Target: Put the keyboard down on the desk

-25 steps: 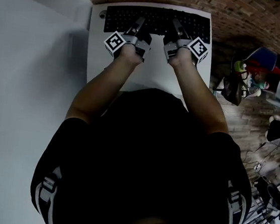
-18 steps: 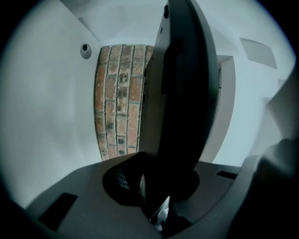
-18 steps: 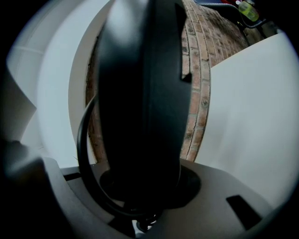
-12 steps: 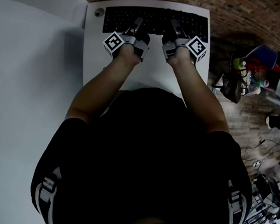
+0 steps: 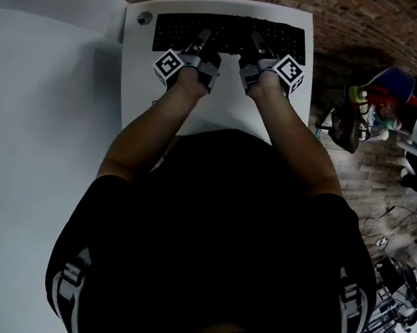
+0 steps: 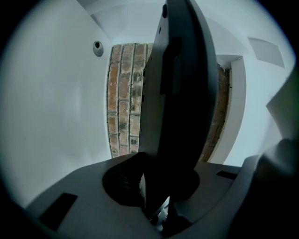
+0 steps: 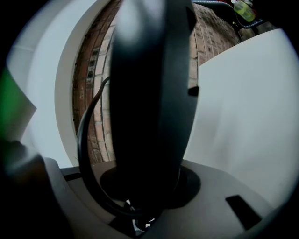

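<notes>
Black keyboard (image 5: 229, 29) clamped, left tongs (image 5: 201, 39), right tongs (image 5: 255, 43)

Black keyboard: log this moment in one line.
black flat keyboard | left gripper: shut on it | right gripper: shut on it | over white desk

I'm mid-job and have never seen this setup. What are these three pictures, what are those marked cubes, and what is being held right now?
There is no robot arm here. A person holds a two-jaw gripper in each hand, and the marked cubes are parts of those grippers. The head view looks down from the person's head. It shows the left gripper and right gripper both clamped on the near edge of a black keyboard, over a white desk. The other two pictures come from a camera on each gripper and show the keyboard edge-on between the jaws. A dark cable loops beside it. Whether the keyboard touches the desk yet is unclear.
</notes>
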A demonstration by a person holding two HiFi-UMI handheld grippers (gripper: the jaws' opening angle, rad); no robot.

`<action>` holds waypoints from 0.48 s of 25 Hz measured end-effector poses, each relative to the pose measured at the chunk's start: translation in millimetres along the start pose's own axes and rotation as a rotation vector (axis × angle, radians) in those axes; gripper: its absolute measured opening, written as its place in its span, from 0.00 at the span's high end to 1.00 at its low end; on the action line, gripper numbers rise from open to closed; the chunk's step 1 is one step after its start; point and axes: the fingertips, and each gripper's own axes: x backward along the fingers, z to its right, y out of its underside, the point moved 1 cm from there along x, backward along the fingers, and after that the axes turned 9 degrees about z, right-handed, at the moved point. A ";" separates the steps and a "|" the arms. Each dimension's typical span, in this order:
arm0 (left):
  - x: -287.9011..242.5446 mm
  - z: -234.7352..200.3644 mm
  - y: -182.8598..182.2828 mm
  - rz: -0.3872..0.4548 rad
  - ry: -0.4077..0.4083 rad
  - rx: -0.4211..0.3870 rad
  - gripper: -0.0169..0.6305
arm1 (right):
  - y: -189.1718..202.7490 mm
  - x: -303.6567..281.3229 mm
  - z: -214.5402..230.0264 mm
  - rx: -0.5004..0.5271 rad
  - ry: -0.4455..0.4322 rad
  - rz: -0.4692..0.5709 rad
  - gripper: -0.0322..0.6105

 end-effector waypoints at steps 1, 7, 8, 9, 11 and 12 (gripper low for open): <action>-1.6 -3.3 -1.3 0.001 -0.005 -0.003 0.84 | -0.6 -1.9 2.4 0.000 0.005 -0.004 0.75; -6.3 -19.7 -6.9 0.001 -0.040 0.016 0.84 | 2.5 -11.3 25.7 -0.004 0.036 -0.012 0.75; -7.0 -23.1 -8.2 0.000 -0.043 0.009 0.84 | 2.9 -11.9 29.6 -0.009 0.042 -0.012 0.75; -7.5 -26.9 -9.3 0.000 -0.047 0.004 0.84 | 3.0 -12.2 33.4 -0.012 0.048 -0.012 0.75; -8.4 -34.1 -10.2 -0.001 -0.059 0.001 0.84 | 2.6 -12.9 40.0 -0.014 0.060 -0.015 0.75; -8.8 -37.5 -10.4 -0.001 -0.067 0.003 0.84 | 2.3 -13.7 42.8 -0.014 0.065 -0.017 0.75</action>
